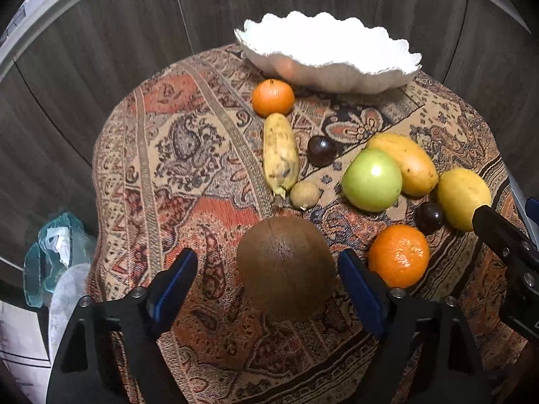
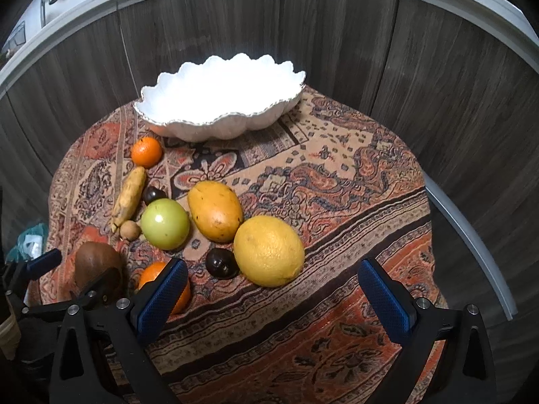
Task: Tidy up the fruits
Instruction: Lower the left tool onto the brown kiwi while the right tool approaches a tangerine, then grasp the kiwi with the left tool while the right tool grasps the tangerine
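I count ten fruits on the worktop [image 2: 337,202] before one empty white bowl [image 2: 219,101]: two oranges [image 1: 273,97], two dark plums [image 1: 321,150], one each of banana [image 1: 280,153], apple [image 1: 372,180], mango [image 1: 407,163], lemon [image 2: 268,250], small tan fruit [image 1: 305,195] and brown coconut [image 1: 285,266]. My left gripper [image 1: 267,279] has its jaws spread around the coconut, the right-hand pad looking right against it; my right gripper [image 2: 273,298] jaws are spread, empty.

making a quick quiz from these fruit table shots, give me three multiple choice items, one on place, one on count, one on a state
1. Where does the white scalloped bowl stand?
A. at the far edge of the patterned cloth
B. on the floor
C. on top of the banana

2. How many oranges lie on the cloth?
A. none
B. two
C. five

3. How does the left hand-held gripper stand to the brown coconut?
A. shut tight with nothing between its pads
B. open, a pad on either side of the coconut
C. lifting the coconut over the bowl

Answers:
1 A, the bowl sits behind all the fruit at the cloth's far side.
2 B, one orange by the bowl and one orange near the coconut.
3 B, gaps show between the blue pads and the coconut, which rests on the cloth.
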`<state>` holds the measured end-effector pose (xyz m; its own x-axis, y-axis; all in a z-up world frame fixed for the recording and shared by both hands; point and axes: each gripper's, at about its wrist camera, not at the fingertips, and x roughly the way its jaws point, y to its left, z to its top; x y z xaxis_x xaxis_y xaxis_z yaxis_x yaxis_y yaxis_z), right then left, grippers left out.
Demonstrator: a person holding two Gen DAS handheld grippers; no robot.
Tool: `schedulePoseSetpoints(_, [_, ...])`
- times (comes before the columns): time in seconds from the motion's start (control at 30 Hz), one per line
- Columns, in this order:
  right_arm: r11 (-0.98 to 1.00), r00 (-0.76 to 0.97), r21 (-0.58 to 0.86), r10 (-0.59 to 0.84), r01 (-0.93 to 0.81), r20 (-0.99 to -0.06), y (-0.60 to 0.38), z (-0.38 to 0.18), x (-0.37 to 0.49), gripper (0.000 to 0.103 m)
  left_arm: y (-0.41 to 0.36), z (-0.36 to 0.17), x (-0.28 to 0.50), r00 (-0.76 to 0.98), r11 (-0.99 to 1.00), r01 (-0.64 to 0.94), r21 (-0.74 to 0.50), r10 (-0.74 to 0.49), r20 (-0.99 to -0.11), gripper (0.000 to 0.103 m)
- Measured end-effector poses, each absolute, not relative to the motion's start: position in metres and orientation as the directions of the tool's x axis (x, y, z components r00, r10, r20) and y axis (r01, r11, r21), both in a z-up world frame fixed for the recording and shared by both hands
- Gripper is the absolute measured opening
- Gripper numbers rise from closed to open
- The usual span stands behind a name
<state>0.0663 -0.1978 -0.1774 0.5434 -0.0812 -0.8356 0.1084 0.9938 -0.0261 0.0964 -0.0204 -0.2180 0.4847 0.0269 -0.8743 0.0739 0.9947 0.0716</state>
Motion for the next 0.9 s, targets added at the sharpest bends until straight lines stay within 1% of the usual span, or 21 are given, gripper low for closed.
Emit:
schedulePoseSetpoints(0.07, [0.994,0.540,-0.028,-0.082,0.108,-0.838,-0.197,-0.180,0.067,0.102,-0.021,-0.221,0.097,0.479,0.995,0.073,0.061,0.018,-0.878,0.083])
schedulePoseSetpoints(0.13, [0.994,0.535,-0.022,-0.077,0.108,-0.841,-0.197,-0.183,0.067,0.102,-0.022,-0.223,0.098,0.478,0.995,0.078,0.056,0.012,-0.878,0.079])
schedulePoseSetpoints(0.33, [0.994,0.526,-0.020,-0.076,0.110,-0.847,-0.197,-0.189,0.067,0.102,-0.026,-0.233,0.101,0.440,0.995,0.100,0.026,-0.021,-0.898,0.060])
schedulePoseSetpoints(0.63, [0.994,0.527,-0.021,-0.074,0.105,-0.847,-0.197,-0.190,0.066,0.102,-0.025,-0.233,0.099,0.439,0.995,0.093,0.027,-0.017,-0.898,0.058])
schedulePoseSetpoints(0.9, [0.997,0.524,-0.032,-0.062,0.066,-0.850,-0.181,-0.186,0.065,0.102,0.000,-0.219,0.089,0.455,0.999,0.047,0.018,-0.005,-0.890,0.058])
